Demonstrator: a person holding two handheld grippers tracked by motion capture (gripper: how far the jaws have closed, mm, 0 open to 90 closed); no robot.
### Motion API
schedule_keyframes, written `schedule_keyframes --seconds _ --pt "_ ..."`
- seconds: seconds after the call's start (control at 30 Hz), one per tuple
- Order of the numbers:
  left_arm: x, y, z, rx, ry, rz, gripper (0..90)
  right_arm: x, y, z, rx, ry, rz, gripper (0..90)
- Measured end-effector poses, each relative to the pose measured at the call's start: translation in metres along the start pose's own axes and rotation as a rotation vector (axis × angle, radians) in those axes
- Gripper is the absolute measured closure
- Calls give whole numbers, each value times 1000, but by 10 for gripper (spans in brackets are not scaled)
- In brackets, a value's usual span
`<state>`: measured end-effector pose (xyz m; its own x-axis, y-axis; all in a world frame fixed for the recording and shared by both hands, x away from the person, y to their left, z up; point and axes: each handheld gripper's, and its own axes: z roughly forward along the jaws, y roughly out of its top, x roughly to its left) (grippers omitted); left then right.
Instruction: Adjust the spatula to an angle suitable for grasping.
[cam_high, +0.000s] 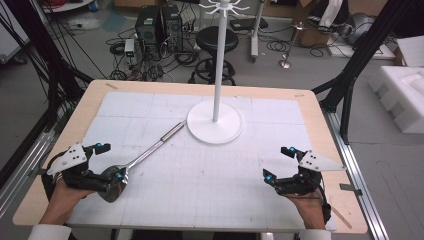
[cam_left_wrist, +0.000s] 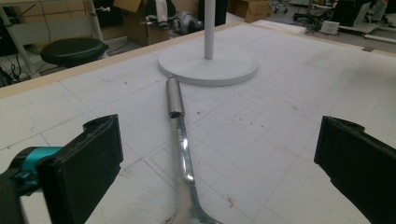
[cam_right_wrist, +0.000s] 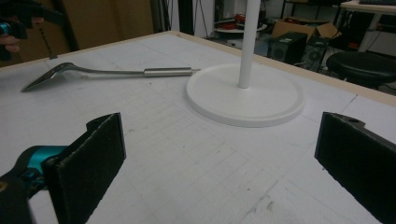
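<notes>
- On the white gridded mat (cam_high: 200, 175) covering the table: a long metal ladle/spatula-type utensil (cam_high: 150, 150) lies flat, diagonal. Its cylindrical handle end (cam_left_wrist: 174, 97) sits just beside the round base (cam_high: 215, 122) of a white pole stand (cam_high: 218, 60); touching or a hair apart, can't tell. Head end lies at the near-left, by the left gripper.
- Left gripper (cam_high: 111, 162): jaws apart, nothing between them. In the left gripper view the utensil's flat shank (cam_left_wrist: 184, 154) runs up the gap between the pads, w/ the head partly cut off at the bottom edge.
- Right gripper (cam_high: 277, 162): jaws apart, empty, near-right of the mat, well apart from the utensil. In its own view the utensil (cam_right_wrist: 112, 72) lies far-left, stand base (cam_right_wrist: 245, 100) ahead.
- Handling (judgement): all-metal, so prob. stiff, fairly heavy for its width, smooth and slippery; not fragile. Head-heavy, so a grip at the handle tip would likely let it swing. Best hold approx. on the shank near the head, or on the round handle sleeve, pads squeezing across the narrow width.
- Risk: lying flat on the mat, little clearance under it; jaws may skid it rather than lift.
- Containers: none on the table; stand hooks (cam_high: 223, 6) at top appear bare.
</notes>
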<state>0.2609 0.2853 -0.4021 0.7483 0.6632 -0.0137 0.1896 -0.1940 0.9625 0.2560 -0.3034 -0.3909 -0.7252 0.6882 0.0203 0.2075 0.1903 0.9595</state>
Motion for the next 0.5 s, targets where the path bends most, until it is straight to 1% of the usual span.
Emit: schedule_keyframes --seconds 0.1,0.17,0.2,0.37,0.4,0.43,0.47,0.5 --pt "0 0 0 -5 4 -8 17 0 0 -1 -5 2 1 8" --pt "-1 0 0 4 3 0 17 -1 -1 -2 -5 2 9 8" --pt "-1 0 1 4 5 -4 17 -1 -1 -2 -5 -1 12 8" --pt "-2 2 2 11 1 4 17 -2 -1 -3 -2 -7 7 8" --pt "-3 4 1 -6 -5 -8 17 -2 1 -3 -1 -9 -4 8" --pt "-3 4 1 -6 -5 -8 17 -2 1 -3 -1 -9 -4 8" --pt "-4 4 1 -7 -15 -14 17 -2 1 -2 1 -10 -1 8" --pt "-5 5 2 1 -21 -8 17 -2 1 -2 1 -10 -1 8"
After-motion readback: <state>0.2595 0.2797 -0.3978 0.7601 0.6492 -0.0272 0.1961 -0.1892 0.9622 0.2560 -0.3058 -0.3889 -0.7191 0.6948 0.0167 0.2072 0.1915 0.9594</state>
